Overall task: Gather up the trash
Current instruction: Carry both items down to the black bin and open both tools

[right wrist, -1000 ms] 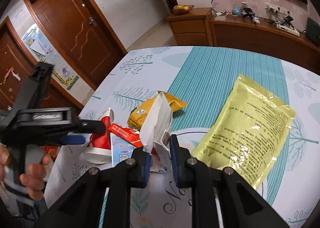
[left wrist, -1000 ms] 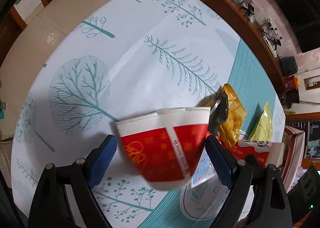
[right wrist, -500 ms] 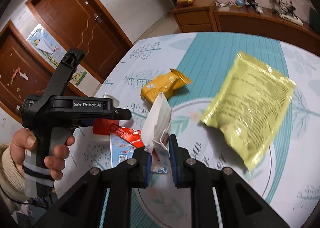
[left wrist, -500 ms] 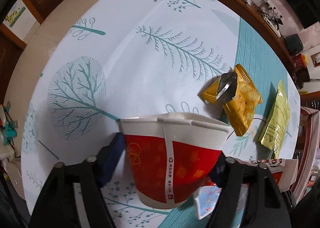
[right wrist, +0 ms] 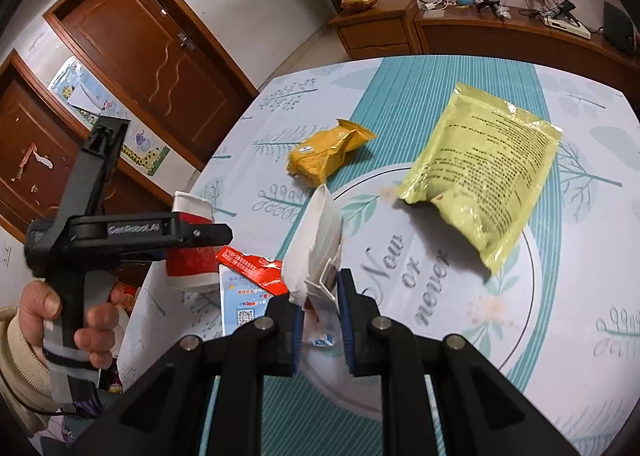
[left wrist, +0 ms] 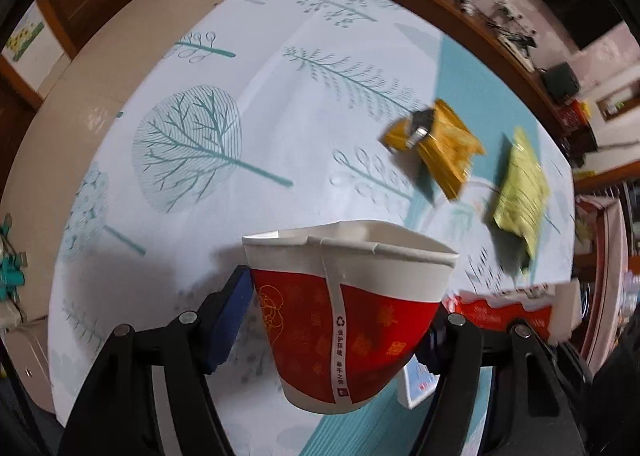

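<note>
Two pieces of trash are in my grip. My left gripper is clamped on the red and white paper cup, its blue pads pressing the sides at nine and three o'clock; those jaws have just been closing onto it, and the cup's rim is dented out of round and tilted toward twelve o'clock. My right gripper is nearly shut on a white crumpled wrapper, which stands up from between the pads toward twelve o'clock. From the right wrist, the left gripper and its cup sit at nine o'clock, with my hand wrapped round the handle at eight o'clock. Just beside the wrapper, at ten o'clock, lies a torn red and blue packet on the tablecloth. Farther out, an orange snack pack lies at twelve o'clock and a yellow-green pouch at two o'clock, apart from each other. Beyond the table stand a wooden door at eleven o'clock and a long sideboard at one o'clock.
</note>
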A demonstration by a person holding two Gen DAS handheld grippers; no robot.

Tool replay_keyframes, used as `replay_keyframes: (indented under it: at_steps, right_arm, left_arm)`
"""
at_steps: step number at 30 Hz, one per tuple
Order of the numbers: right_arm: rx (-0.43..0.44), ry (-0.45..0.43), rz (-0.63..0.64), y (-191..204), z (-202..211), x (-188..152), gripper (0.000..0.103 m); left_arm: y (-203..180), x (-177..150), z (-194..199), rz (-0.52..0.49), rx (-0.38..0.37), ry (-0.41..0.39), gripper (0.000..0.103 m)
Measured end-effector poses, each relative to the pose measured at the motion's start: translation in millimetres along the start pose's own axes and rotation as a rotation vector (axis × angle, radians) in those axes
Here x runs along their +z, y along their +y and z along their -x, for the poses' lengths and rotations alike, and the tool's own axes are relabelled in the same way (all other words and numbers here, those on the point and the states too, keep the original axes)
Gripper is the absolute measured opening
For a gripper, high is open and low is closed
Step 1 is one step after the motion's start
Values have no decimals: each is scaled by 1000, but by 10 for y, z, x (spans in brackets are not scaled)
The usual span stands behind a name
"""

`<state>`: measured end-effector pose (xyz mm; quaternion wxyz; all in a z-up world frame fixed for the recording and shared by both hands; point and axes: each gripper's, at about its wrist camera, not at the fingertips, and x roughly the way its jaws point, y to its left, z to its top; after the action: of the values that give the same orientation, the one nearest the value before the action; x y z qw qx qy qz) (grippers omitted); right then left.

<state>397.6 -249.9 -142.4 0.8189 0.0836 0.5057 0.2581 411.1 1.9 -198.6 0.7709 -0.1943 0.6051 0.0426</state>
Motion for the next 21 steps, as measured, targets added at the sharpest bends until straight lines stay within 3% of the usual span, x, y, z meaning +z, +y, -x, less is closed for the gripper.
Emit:
replay_keyframes:
  at_steps: [4, 11, 21]
  right_arm:
    - [-17, -12, -2, 142, 129, -145, 15]
    - [-76, -63, -18, 559, 487, -590, 15]
    - [-175, -184, -113, 1577, 1127, -1682, 15]
  left_arm:
    - [32, -298, 314, -60, -27, -28, 70]
    - [449, -946, 1033, -154, -93, -63, 70]
    - [1101, -2047, 1835, -347, -182, -78, 70]
